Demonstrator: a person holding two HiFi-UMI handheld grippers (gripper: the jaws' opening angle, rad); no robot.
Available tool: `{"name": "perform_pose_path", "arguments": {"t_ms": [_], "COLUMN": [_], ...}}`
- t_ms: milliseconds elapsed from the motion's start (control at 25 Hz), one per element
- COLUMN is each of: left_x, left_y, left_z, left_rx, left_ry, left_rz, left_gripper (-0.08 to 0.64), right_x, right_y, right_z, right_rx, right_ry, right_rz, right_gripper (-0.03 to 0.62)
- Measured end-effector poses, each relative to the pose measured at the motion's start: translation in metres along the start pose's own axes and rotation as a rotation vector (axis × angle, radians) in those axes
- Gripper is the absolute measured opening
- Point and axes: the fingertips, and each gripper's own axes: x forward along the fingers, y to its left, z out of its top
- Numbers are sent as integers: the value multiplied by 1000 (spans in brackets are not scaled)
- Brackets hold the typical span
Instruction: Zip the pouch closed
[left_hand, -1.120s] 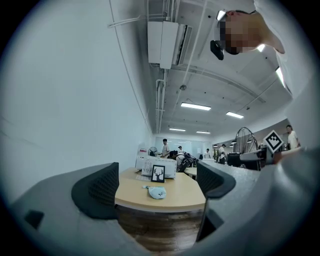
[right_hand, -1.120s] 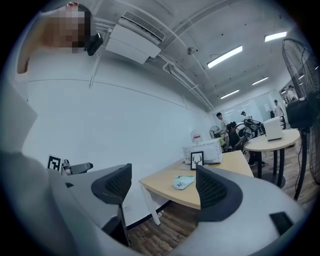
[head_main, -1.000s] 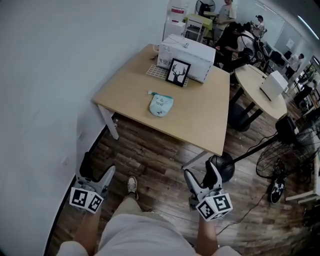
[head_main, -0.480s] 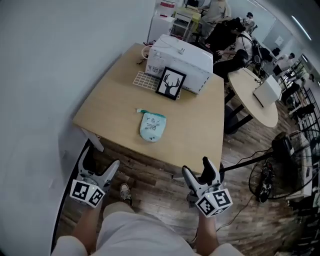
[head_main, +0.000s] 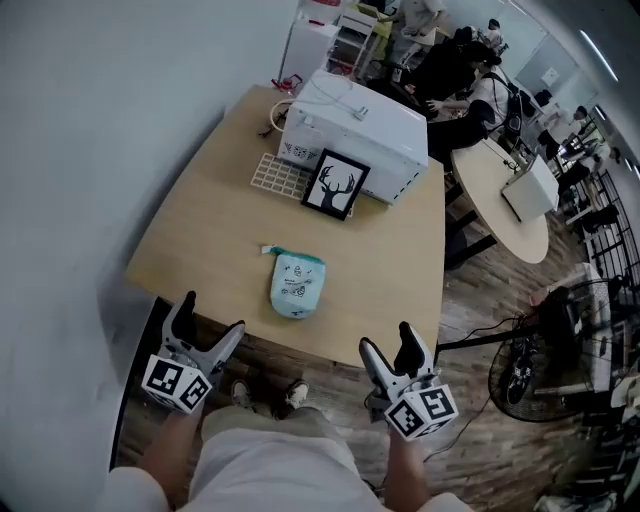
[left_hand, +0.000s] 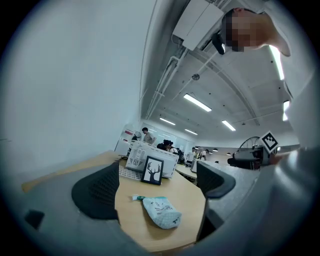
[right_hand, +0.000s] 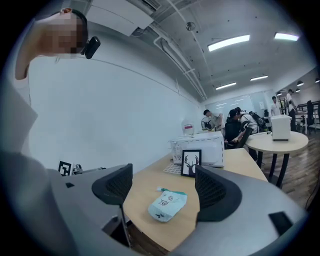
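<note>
**Head view:** The pouch lies flat on the pale wood-laminate surface, near its front edge. The pouch is soft and rounded, made of pale mint fabric with small dark print. It has a teal band at its far end and a small white tab beside that band. Behind the pouch stand a black framed picture of a stag's head, a boxy white appliance and a flat white grid rack. The left hand-held gripper and the right hand-held gripper hang in front of the surface edge, over the dark plank floor. Both are well apart from the pouch. Each carries a cube with square black-and-white markers.

**Left gripper view:** The jaws stand apart and grip nothing. The pads are dark, curved and finely dimpled. The pouch shows in the gap, resting on the surface well beyond the jaws, with its teal end toward the framed picture.

**Right gripper view:** The jaws stand apart and grip nothing, and their pads have the same dark dimpled texture. The pouch shows between them, well off on the surface, with its rounded end nearest the front edge
</note>
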Motion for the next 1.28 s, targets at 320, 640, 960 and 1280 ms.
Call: {"name": "perform_pose_path", "arguments": {"t_ms": [320,640,960,1280], "left_x": [56,118,157,205], "left_y": [14,35,63,85], "left_z": [-27,-75,-117,-181], "left_rx": [10,110,195,280], "left_ry": [64,211,375,618], "left_rz": [58,18,-26,-138], "left_gripper": [477,476,332,262], "right_x": [68,118,129,138], "right_y": [-41,-52,-61,-58], "right_z": [7,2,-14,-25], "right_rx": [6,-19,-4,-31], "right_ry": [21,70,127,181], "right_rz": [123,225,262,297], "right_gripper": [373,371,370,350]}}
